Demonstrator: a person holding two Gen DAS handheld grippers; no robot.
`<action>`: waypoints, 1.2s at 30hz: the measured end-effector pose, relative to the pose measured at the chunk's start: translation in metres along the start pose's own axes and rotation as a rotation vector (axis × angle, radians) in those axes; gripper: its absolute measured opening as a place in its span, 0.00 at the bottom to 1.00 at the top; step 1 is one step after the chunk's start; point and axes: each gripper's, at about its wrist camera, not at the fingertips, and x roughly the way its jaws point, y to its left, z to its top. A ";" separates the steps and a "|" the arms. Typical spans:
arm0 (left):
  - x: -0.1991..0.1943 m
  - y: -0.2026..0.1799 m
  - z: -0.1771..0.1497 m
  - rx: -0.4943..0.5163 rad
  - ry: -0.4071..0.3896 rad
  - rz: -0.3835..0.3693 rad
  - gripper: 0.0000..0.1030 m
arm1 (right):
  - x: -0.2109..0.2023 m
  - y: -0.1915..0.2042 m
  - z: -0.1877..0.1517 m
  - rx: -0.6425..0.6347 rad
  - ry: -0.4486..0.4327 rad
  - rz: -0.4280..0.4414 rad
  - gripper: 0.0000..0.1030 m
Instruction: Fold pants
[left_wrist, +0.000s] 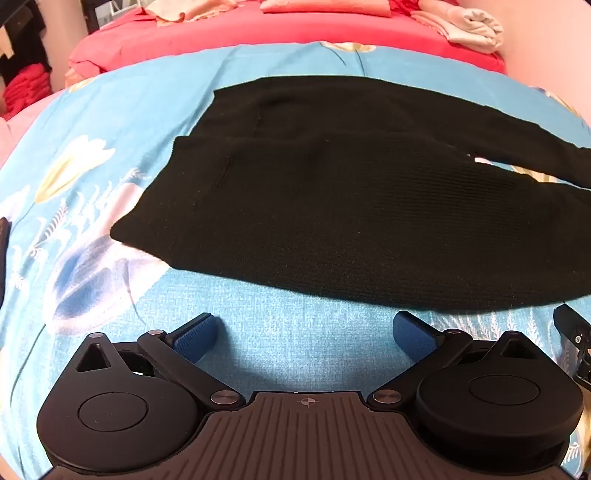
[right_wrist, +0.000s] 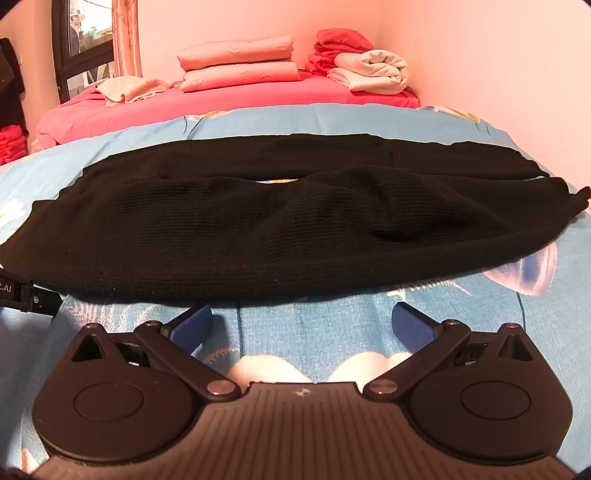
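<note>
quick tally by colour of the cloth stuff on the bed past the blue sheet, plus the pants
Black: 1, the pants
Pink: 2, the folded pink stack and the pink bedcover
Red: 1, the red pile
Cream: 1, the cream cloth
Pale: 1, the pale rolled bundle
Total: 6

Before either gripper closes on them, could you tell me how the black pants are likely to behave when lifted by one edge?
The black pants look like soft ribbed knit, so they will probably drape and sag. Their rumpled upper layer suggests the layers may slide apart. On the blue bedspread they would likely bunch if pushed.
</note>
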 end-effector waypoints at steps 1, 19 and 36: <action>0.000 0.000 0.000 -0.001 0.001 -0.002 1.00 | 0.000 0.000 0.000 0.000 -0.004 0.000 1.00; -0.002 0.000 0.000 -0.001 0.008 -0.005 1.00 | -0.001 0.001 -0.001 -0.002 -0.004 -0.001 1.00; -0.002 -0.001 0.000 -0.002 0.009 -0.004 1.00 | -0.003 0.001 -0.001 -0.003 -0.012 -0.002 1.00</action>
